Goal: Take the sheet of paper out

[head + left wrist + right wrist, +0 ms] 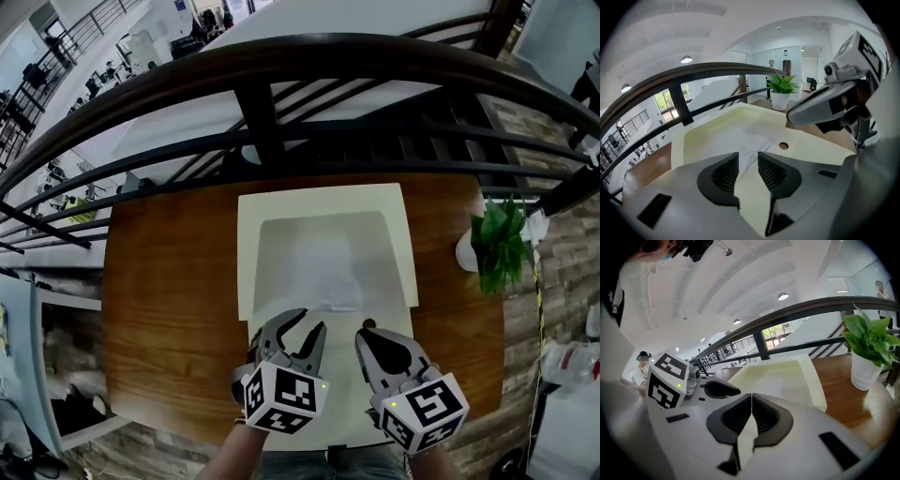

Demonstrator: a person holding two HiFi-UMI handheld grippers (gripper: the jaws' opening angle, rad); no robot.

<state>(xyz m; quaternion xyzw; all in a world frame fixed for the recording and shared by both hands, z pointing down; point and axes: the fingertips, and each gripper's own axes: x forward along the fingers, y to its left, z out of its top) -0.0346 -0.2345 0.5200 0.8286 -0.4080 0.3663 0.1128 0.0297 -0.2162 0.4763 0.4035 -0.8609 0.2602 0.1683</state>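
Cream tray [251, 272] on wooden counter [169, 300] holds a rumpled sheet of paper [323, 267]; left tongs [748, 157] gape empty near its edge, right tongs [751, 395] sit closed, empty.

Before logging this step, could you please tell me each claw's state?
Left claw: open, gripping nothing.
Right claw: closed, apparently empty.
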